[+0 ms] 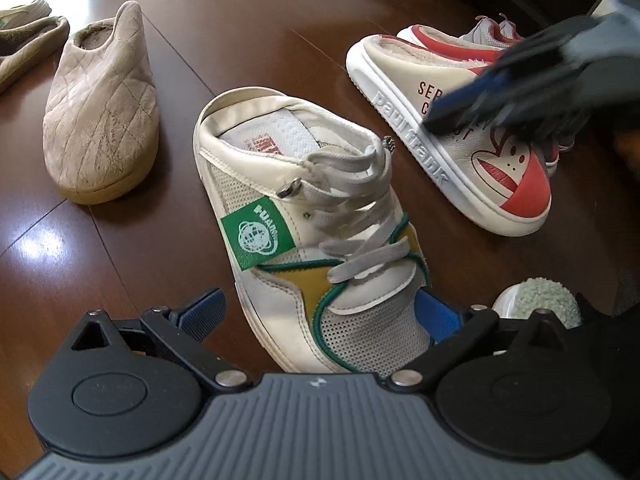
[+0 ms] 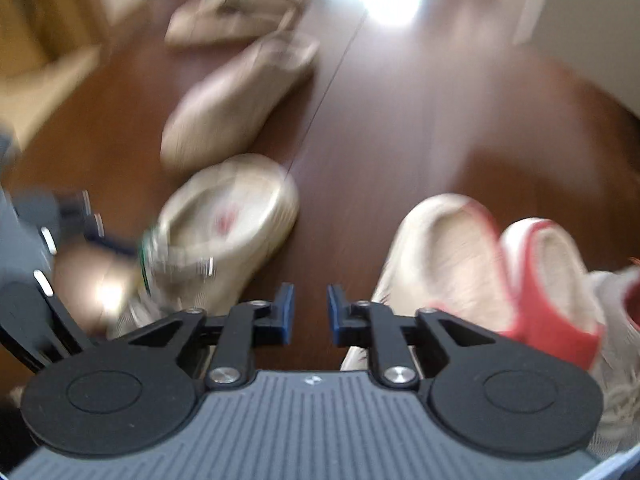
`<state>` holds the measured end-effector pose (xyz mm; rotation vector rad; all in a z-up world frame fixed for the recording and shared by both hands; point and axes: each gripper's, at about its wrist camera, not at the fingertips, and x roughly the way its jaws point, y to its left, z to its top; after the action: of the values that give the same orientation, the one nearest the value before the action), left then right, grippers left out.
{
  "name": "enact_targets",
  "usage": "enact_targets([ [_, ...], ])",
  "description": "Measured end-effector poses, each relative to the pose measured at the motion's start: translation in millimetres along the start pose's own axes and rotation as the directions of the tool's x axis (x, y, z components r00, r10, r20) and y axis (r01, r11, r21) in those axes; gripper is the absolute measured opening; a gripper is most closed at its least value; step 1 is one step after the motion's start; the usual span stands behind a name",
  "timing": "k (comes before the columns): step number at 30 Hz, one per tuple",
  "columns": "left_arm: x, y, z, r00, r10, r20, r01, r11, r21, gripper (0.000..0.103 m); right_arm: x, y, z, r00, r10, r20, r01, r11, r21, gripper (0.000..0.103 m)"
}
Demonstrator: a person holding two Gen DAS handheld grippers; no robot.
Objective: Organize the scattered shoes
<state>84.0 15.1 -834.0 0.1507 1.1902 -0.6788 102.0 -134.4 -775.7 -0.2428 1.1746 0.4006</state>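
A white lace-up sneaker [image 1: 320,208] with a green patch lies on the dark wood floor [image 1: 248,40]. My left gripper [image 1: 320,316] stands open and straddles its toe; the right pad touches the shoe's side, and the left pad is a little apart from it. To the right lies a cream and red cartoon-face slipper [image 1: 460,152] with its red-lined mate [image 1: 440,40] behind it. My right gripper [image 1: 480,108] hovers blurred over that slipper. In the right wrist view, which is motion-blurred, the right gripper [image 2: 311,316] shows a narrow gap with nothing in it, between the sneaker [image 2: 228,220] and the slipper [image 2: 440,256].
A beige quilted slipper [image 1: 100,120] stands to the left, and brown slippers [image 1: 24,40] lie beyond it at the frame edge. A grey and red sneaker [image 1: 492,32] sits behind the red slippers. A green fuzzy object [image 1: 544,300] lies near my right finger. Bare floor shows between the shoes.
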Motion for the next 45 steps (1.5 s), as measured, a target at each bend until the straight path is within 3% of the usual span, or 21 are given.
enact_targets([
  [2,-1,0,-2,1.000,0.001,0.006,0.000,1.000,-0.001,0.102,18,6,2,1.000,0.009,-0.021,-0.010,1.000,-0.028,0.015],
  [6,-4,0,-4,1.000,0.004,0.015,-0.004,1.000,0.006,0.101,42,9,9,0.990,0.135,-0.035,-0.134,0.991,0.018,0.015],
  [7,-5,1,-5,1.000,0.004,0.017,-0.004,1.000,0.006,0.100,45,12,10,0.987,0.155,-0.034,-0.154,0.988,0.023,0.008],
  [10,-8,3,-8,1.000,0.004,0.022,-0.004,1.000,0.003,0.096,48,20,12,0.986,0.164,-0.031,-0.163,0.987,0.011,0.002],
  [13,-11,4,-10,1.000,0.003,0.026,-0.003,1.000,0.000,0.094,50,21,14,0.982,0.189,-0.026,-0.188,0.982,0.027,0.002],
  [22,-9,20,-14,1.000,-0.008,-0.006,0.008,0.995,-0.103,0.099,56,34,23,0.975,0.220,-0.022,-0.220,0.975,0.016,0.002],
  [26,-12,27,-12,0.996,-0.065,-0.062,0.058,0.992,-0.111,0.099,49,18,24,0.968,0.248,-0.029,-0.246,0.967,0.063,0.011],
  [28,-21,30,-11,0.995,-0.071,-0.073,0.064,0.993,-0.095,0.099,41,5,24,0.970,0.243,-0.013,-0.241,0.967,0.079,0.023],
  [33,-44,52,3,0.990,0.077,-0.119,-0.082,0.996,-0.033,0.099,19,-26,33,0.973,0.221,0.070,-0.229,0.963,0.138,0.031],
  [35,-54,73,17,0.971,0.179,-0.157,-0.187,0.982,-0.038,0.097,15,-35,39,0.968,0.228,0.108,-0.245,0.952,0.183,0.035],
  [38,-75,100,44,0.953,0.234,-0.193,-0.253,0.964,-0.081,0.093,13,-40,54,0.952,0.265,0.155,-0.293,0.933,0.210,0.040],
  [45,-128,135,109,0.905,0.329,-0.268,-0.379,0.911,-0.160,0.093,1,-38,122,0.905,0.346,0.246,-0.389,0.908,0.154,0.057],
])
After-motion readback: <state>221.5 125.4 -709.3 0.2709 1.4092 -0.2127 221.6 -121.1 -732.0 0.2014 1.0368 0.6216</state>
